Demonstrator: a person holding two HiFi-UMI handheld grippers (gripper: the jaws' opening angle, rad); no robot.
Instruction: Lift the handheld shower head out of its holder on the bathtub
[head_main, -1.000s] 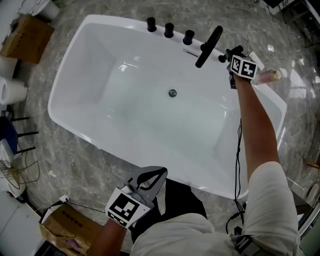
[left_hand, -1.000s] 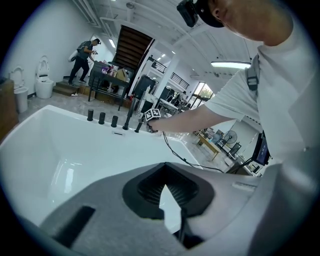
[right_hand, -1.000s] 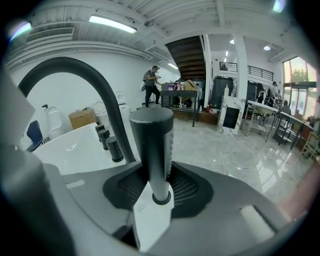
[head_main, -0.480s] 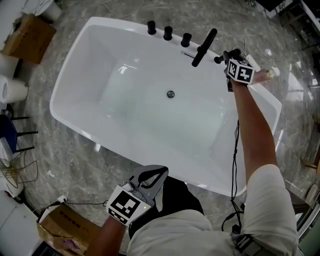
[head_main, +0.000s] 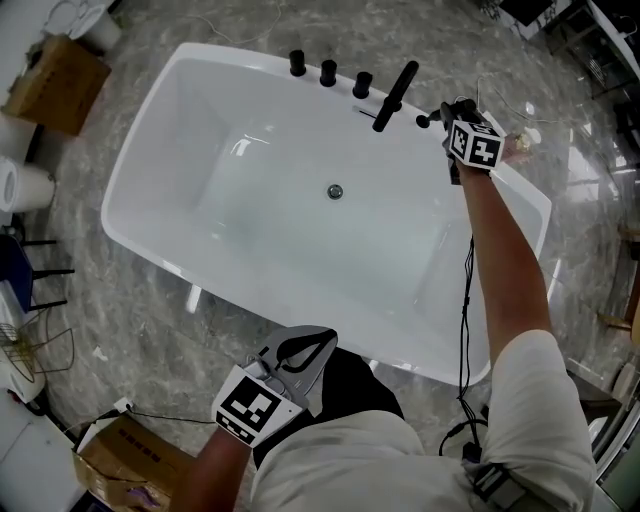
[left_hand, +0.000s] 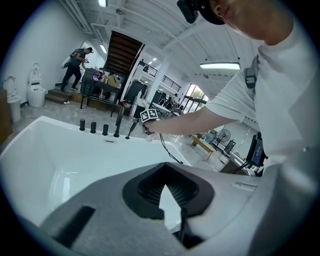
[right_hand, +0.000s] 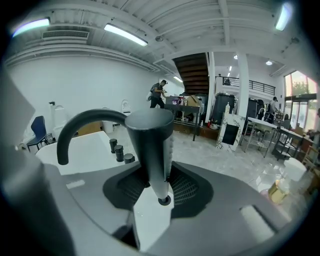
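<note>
The right claw (head_main: 448, 112), clamped on the shower head (right_hand: 150, 142), has risen at the frame's upper right by the bathtub (head_main: 250, 240) rim, so the head looks free of its holder; the left claw (head_main: 318, 340) stays closed and empty.

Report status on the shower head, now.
Right gripper shut on shower head, upright beside spout. Left gripper shut, empty, by tub's near rim. Nothing blocking.

The bathtub (head_main: 225, 205) basin gives open passage; along its far rim, three knobs (head_main: 328, 72) and the spout (head_main: 395, 97) stand close together
</note>
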